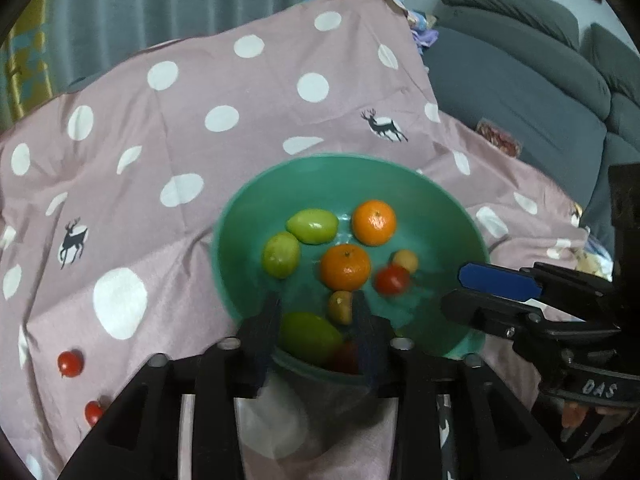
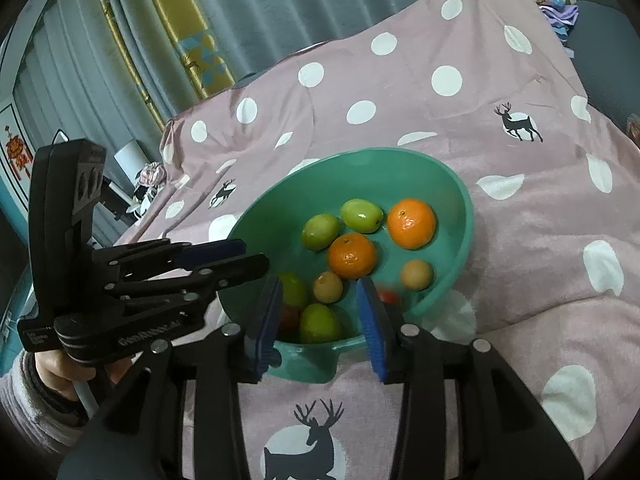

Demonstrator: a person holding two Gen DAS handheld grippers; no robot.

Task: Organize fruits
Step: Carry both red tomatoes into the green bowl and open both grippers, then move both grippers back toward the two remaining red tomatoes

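Crowded in the green bowl [image 2: 460, 216]: oranges [image 2: 411, 223], green fruits [image 2: 361, 215] and small ones packed near the middle, with bare floor only along the far wall. Both grippers, left [image 1: 316, 320] and right [image 2: 320, 308], over the near rim, close together, blocking entry from that side. Open pink cloth [image 1: 168, 184] beyond and beside the bowl, apart from two tomatoes [image 1: 70, 363] at the left.

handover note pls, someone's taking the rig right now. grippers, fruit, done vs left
Left gripper: open above the near rim of the green bowl, nothing pressed between its pads.
Right gripper: open over the same rim, empty.
In the bowl: two oranges, green fruits, small yellowish ones, red tomatoes.
Left: two red tomatoes lie on the pink cloth, at the left view's lower left.
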